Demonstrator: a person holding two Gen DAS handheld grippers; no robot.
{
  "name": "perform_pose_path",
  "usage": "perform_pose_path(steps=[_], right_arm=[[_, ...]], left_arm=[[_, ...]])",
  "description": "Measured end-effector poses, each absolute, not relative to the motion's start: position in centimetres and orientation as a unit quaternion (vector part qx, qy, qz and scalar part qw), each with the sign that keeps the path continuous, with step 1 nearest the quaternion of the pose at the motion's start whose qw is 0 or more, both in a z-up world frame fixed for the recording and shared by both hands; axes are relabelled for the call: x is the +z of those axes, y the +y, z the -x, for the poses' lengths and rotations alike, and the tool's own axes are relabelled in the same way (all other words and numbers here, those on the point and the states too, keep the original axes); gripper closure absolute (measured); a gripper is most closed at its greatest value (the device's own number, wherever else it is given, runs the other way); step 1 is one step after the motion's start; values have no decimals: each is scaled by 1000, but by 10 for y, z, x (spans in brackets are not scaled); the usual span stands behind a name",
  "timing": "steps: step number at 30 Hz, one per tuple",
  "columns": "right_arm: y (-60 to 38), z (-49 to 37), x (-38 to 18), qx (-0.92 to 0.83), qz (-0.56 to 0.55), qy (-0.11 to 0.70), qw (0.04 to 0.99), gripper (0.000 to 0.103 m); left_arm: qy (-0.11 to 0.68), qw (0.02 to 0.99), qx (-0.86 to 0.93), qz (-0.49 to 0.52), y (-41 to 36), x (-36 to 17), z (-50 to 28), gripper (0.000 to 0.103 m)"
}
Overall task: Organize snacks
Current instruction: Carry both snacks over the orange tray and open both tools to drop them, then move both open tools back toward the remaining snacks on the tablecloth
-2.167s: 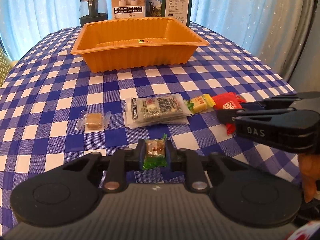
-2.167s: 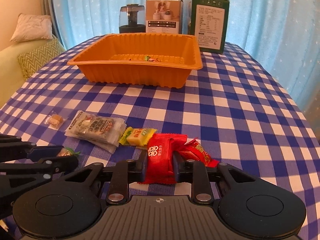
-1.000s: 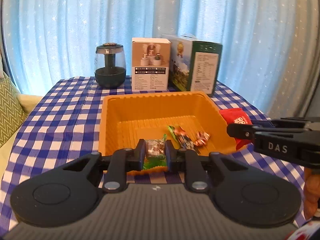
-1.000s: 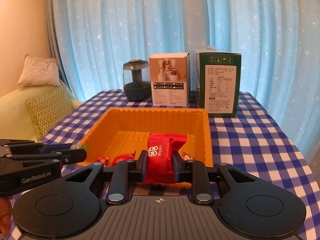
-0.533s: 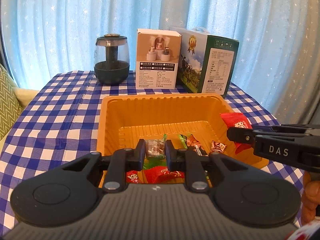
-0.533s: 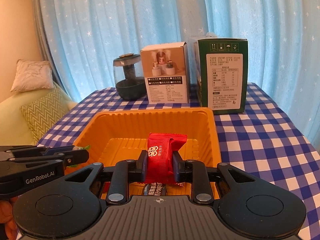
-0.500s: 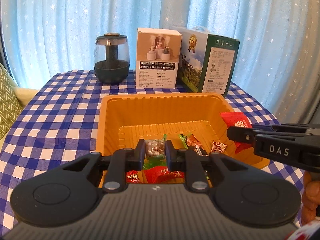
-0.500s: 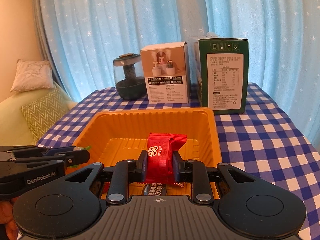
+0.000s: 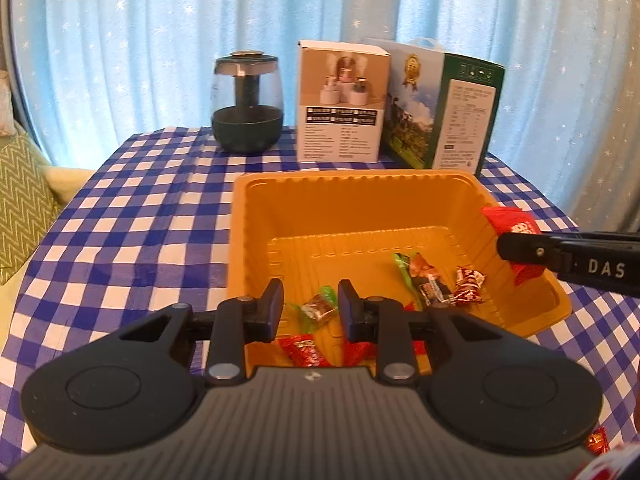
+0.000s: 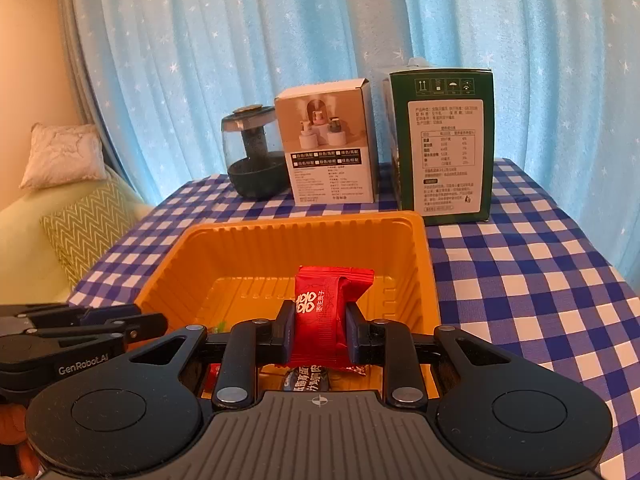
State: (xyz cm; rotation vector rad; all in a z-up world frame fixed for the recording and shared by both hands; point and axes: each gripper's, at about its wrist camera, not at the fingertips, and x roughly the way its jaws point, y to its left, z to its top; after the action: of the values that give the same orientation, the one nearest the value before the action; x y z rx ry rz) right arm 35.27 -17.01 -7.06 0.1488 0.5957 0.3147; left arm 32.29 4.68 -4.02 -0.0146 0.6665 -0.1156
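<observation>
An orange plastic tray (image 9: 520, 300) (image 10: 424, 264) sits on the blue checked tablecloth and holds several wrapped candies. My left gripper (image 9: 310, 314) is open over the tray's near side. The green-wrapped candy (image 9: 318, 310) lies loose in the tray between its fingers. My right gripper (image 10: 318, 330) is shut on a red snack packet (image 10: 326, 316) and holds it above the tray. In the left wrist view the right gripper (image 9: 516, 250) reaches in from the right with the red packet (image 9: 508, 220).
A dark glass jar (image 9: 247, 106), a white box (image 9: 342, 102) and a green box (image 9: 444, 108) stand behind the tray. Blue curtains hang behind the table. A green sofa with a cushion (image 10: 60, 156) is at the left.
My left gripper has opened and the green-wrapped candy has dropped into the tray. My right gripper still holds the red packet over the tray.
</observation>
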Motion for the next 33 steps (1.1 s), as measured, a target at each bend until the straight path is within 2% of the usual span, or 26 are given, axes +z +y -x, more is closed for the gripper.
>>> perform_pose_path(steps=[11,12,14,16,25,33], right_arm=[[-172,-355,-72,163,-87,285,941,76],[-174,-356,-72,163,-95,287,939,74],[-180,-357,-72,158,-114,288,938,48],[-186,-357,-70,146,-124,281,940,43],[-205,-358,-66,104,-140,272,946,43],[-214,-340,-62,88,-136,262,951,43]], left_arm=[[322,945,-64,3,42,-38,-319,70],[322,944,-64,5,43,-38,-319,70],[323,944,-64,7,43,-38,-319,70],[322,945,-63,6,43,-38,-319,69],[318,946,-63,8,45,-35,-315,64],[313,948,-59,11,50,-30,-301,63]])
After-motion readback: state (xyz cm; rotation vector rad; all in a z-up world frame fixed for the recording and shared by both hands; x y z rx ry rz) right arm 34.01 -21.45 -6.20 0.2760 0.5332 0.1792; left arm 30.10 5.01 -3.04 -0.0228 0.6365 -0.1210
